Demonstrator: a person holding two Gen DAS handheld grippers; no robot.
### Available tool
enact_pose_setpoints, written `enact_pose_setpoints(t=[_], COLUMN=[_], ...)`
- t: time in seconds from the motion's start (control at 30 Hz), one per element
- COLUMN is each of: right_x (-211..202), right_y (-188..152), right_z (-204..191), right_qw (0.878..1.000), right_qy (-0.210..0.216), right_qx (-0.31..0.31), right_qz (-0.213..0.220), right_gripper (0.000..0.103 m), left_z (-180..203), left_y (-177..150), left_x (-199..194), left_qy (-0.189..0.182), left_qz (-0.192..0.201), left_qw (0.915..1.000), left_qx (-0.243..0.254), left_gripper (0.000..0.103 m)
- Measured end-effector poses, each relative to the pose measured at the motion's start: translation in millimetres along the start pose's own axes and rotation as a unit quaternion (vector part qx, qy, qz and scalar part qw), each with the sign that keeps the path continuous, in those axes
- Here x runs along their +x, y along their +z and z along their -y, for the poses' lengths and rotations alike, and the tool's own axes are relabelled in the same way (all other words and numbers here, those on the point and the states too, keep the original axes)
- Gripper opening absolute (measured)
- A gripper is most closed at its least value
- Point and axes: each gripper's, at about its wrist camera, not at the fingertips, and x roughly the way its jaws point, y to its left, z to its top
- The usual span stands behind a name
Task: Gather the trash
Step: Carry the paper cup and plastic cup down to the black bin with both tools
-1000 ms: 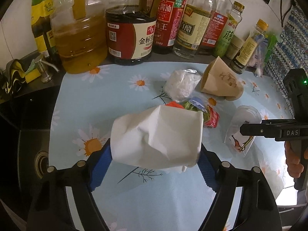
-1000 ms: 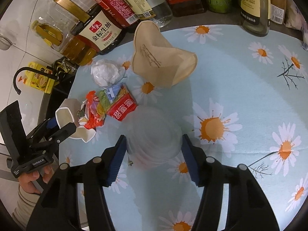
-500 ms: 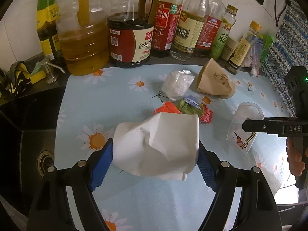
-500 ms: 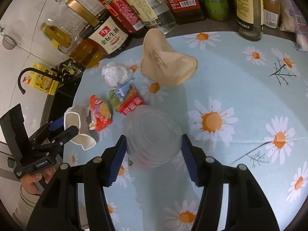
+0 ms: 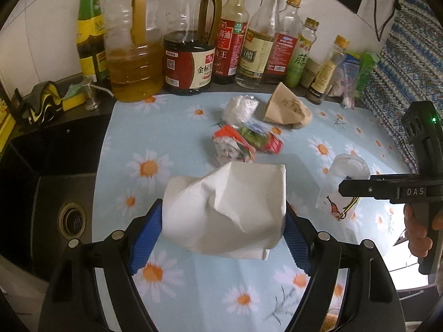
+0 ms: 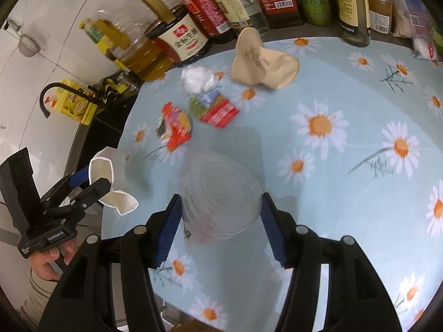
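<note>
My left gripper (image 5: 221, 229) is shut on a crushed white paper cup (image 5: 227, 207), held above the daisy-print tablecloth (image 5: 166, 290); it also shows in the right wrist view (image 6: 110, 179). My right gripper (image 6: 221, 207) is shut on a clear plastic cup (image 6: 221, 196), also seen in the left wrist view (image 5: 343, 185). On the cloth lie a crumpled red wrapper (image 5: 232, 146), a green and red packet (image 5: 263, 139), a white plastic wad (image 5: 239, 108) and a crushed tan paper cup (image 5: 286, 109).
Several oil, soy sauce and vinegar bottles (image 5: 191, 55) line the back wall. A dark sink with a drain (image 5: 69, 218) lies left of the cloth, with a faucet (image 6: 49, 96) and sponges behind. A patterned fabric (image 5: 409, 55) hangs at the right.
Both grippers have pulled back and risen from the trash pile with their cups. The red wrapper and packets now lie uncovered on the cloth.
</note>
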Motion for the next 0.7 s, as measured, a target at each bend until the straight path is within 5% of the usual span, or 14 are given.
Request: enact_pose_setpoints(t=[0.7], right_x=[-25], right_y=[-109], right_z=[-57], right_qw=[1.0], right_qy=[0.007], right_qx=[-0.017], right_qz=[-0.005], right_gripper=[0.058], left_z=[20], left_y=[-103], left_x=[-85], left_qy=[-0.028], left_qz=[0.021], left_qw=[0.9993], left_qx=[-0.013], left_gripper=[0.078])
